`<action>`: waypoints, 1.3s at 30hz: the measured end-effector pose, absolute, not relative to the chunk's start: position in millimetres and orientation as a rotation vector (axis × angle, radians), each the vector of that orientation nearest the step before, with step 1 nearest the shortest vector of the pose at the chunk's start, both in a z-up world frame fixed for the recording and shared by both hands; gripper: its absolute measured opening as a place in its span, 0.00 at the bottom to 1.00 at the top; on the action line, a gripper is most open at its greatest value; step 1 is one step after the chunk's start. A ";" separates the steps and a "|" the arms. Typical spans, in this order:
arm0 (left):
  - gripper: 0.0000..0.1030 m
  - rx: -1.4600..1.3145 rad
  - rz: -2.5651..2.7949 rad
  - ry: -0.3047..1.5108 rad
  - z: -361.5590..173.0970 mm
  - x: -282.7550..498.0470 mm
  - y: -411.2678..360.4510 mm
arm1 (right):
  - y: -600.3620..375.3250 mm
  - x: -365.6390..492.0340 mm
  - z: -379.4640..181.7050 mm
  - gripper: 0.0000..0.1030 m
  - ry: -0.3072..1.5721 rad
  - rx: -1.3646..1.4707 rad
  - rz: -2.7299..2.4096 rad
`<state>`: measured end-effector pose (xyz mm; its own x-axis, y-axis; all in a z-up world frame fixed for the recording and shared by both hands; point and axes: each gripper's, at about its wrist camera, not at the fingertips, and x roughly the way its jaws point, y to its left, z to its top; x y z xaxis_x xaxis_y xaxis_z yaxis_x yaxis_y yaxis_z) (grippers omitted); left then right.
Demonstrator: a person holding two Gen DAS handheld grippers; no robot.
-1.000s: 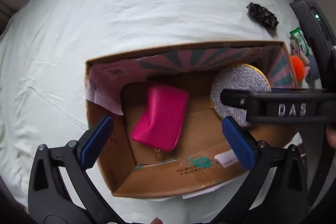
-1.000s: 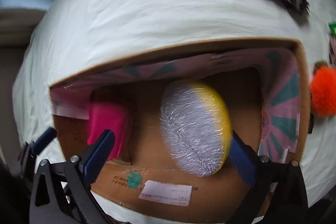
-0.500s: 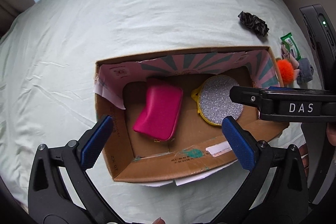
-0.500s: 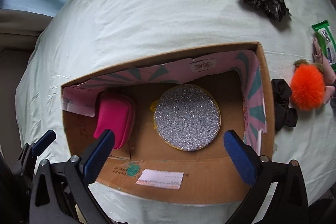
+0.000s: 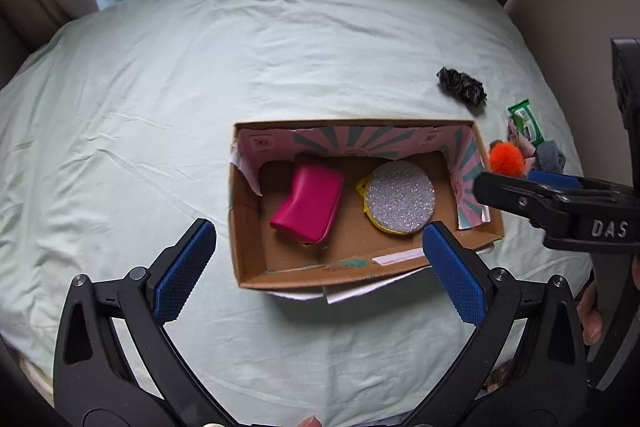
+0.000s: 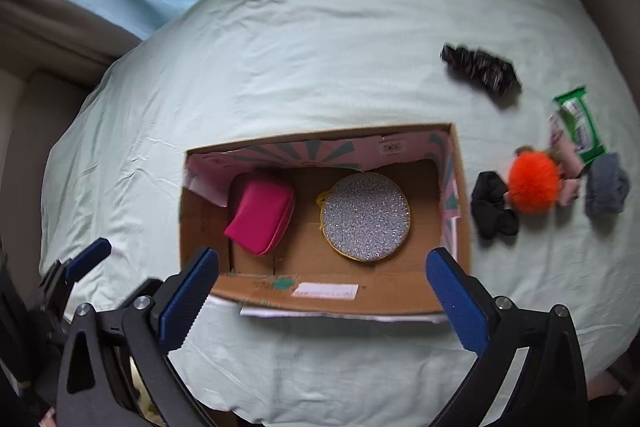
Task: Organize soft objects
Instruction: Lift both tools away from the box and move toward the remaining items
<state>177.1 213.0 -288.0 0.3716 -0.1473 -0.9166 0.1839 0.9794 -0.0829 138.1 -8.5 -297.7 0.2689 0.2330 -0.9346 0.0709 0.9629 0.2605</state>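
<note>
— How are the jaws held?
— Both the left gripper [image 5: 316, 267] and right gripper [image 6: 322, 291] are spread apart, nothing gripped.
— And the soft things?
— A pink pouch [image 6: 260, 219] and glitter pad [image 6: 366, 223] are kept inside the cardboard box [image 6: 332, 297]; an orange pom-pom [image 6: 534, 183] is left on the bed [image 6: 280, 67].

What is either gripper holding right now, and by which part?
Nothing. The left gripper and right gripper are both open and empty above the sheet; the silver disc and pink pouch lie in the box.

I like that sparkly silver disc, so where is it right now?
In both views the silver disc lies flat on the floor of the cardboard box, in its right half, with the pink pouch to its left.
</note>
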 end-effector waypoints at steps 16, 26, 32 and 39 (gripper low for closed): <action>1.00 0.001 -0.106 0.944 -160.2 104.1 233.1 | -26.5 42.1 -149.1 1.00 0.954 0.075 0.025; 1.00 0.003 -0.084 0.782 -101.6 41.7 205.5 | -77.5 -26.6 -100.8 1.00 0.766 0.066 -0.071; 1.00 -0.039 -0.084 0.755 -90.4 22.7 165.6 | -126.6 -45.2 -94.3 1.00 0.723 0.078 -0.069; 1.00 -0.061 -0.112 0.716 -80.8 13.3 97.6 | -191.0 -51.3 -89.0 1.00 0.704 0.085 -0.067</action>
<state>13.2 97.6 -80.8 0.7485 -0.1236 -0.6515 0.0817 0.9922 -0.0944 -51.3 -191.0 -89.0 0.7601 -0.0325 -0.6490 0.0900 0.9944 0.0556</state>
